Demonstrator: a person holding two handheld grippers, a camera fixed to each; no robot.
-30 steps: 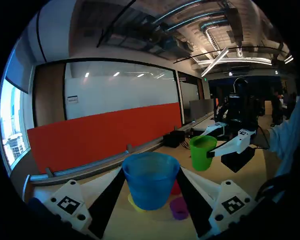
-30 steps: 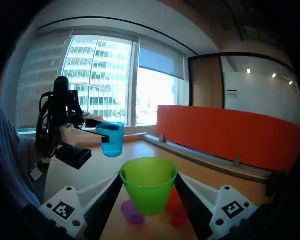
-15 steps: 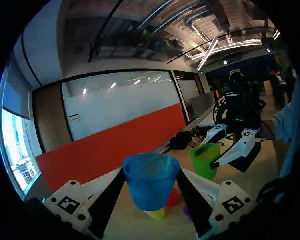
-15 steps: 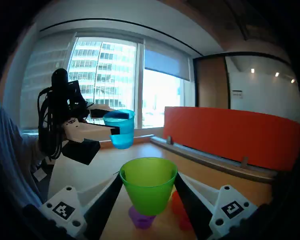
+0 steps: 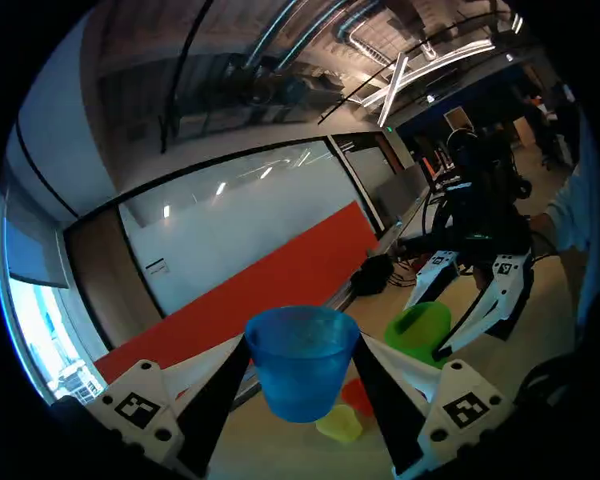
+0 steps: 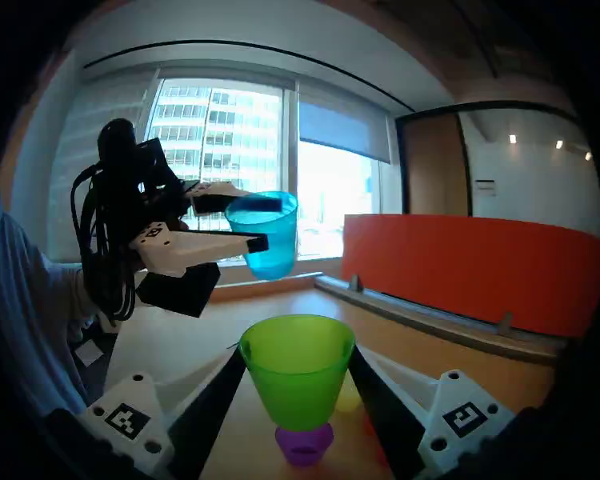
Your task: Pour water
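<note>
between left gripper (image 5: 301,358) jaws, blue cup (image 5: 302,376) pinched; right gripper (image 6: 298,370) jaws pinch green cup (image 6: 298,384).

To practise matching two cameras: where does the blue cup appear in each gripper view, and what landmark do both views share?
Left gripper view: blue cup low centre, close up between the fingers.
Right gripper view: blue cup left of centre, higher than the green cup.
Shared landmark: the orange wall panel.
</note>
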